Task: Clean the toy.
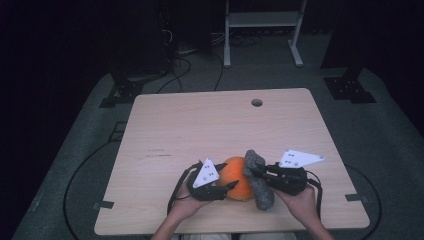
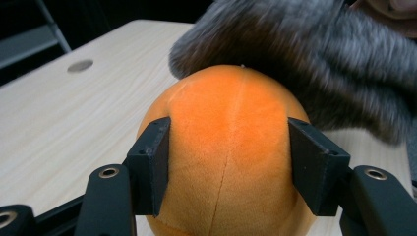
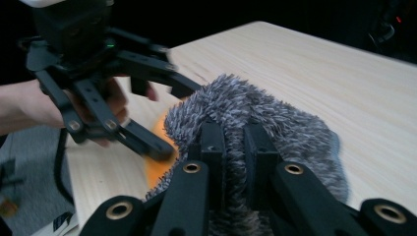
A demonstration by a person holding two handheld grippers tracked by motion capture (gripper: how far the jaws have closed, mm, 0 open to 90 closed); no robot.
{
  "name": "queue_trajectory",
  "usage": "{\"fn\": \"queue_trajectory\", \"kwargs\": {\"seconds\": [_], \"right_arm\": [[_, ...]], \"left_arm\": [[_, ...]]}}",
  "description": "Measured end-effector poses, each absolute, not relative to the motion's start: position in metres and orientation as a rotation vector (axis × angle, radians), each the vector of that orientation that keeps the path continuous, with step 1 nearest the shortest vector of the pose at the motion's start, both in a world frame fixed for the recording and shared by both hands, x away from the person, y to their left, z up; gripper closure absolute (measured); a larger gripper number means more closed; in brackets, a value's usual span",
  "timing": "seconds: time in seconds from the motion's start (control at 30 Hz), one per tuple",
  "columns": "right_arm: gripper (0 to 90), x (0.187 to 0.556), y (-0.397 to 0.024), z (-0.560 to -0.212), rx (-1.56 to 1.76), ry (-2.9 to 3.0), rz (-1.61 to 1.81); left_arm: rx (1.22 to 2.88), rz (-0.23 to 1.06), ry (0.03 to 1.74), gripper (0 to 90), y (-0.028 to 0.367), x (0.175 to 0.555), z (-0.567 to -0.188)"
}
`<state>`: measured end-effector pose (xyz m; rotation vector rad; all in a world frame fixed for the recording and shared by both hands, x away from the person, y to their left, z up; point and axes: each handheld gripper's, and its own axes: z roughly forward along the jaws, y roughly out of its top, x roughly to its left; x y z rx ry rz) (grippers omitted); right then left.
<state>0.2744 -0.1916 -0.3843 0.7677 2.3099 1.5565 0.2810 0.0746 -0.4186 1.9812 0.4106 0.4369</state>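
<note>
- The surface [image 1: 200, 125] is a pale wood-grain top with a small round hole near its far edge; both of the things being worked on sit near its front edge, close to the person.
- The orange plush ball [image 1: 238, 178] is the bigger of the two: round, soft-napped, bright orange, with a fine seam running down its middle in the left gripper view [image 2: 231, 147]. It rests on the surface between the two hands.
- The grey furry cloth [image 1: 259, 180] is a shaggy, mottled grey-and-white piece, bunched and hanging in a curve. It lies against the right side of the ball and drapes over its top, as the left gripper view [image 2: 305, 54] shows.
- The left claw [image 1: 231, 185] has its jaws partly spread, one on each side of the orange ball, and their pads lie against the plush in the left gripper view [image 2: 228, 167].
- The right claw [image 1: 256, 172] has its jaws pressed close together, pinching a fold of the grey cloth; in the right gripper view [image 3: 235, 162] the fur bulges out around both jaws.
</note>
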Motion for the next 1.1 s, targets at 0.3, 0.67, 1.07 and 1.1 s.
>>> {"fn": "queue_trajectory", "kwargs": {"seconds": [0.3, 0.67, 1.07, 1.1], "right_arm": [[80.8, 0.285, -0.192, -0.405, 0.83, 2.36, 1.548], [80.7, 0.286, -0.214, -0.4, 0.892, 2.301, 1.529], [80.7, 0.284, -0.203, -0.4, 0.78, 2.337, 1.432], [80.7, 0.282, -0.204, -0.397, 0.768, 2.337, 1.458]], "left_arm": [[1.975, 0.25, 0.504, 8.2, 0.079, 0.295, -0.433], [1.916, 0.421, 0.452, 35.5, 0.08, 0.287, -0.418], [1.936, 0.43, 0.398, 26.8, 0.07, 0.282, -0.425], [1.936, 0.43, 0.398, 27.6, 0.07, 0.282, -0.425]]}}
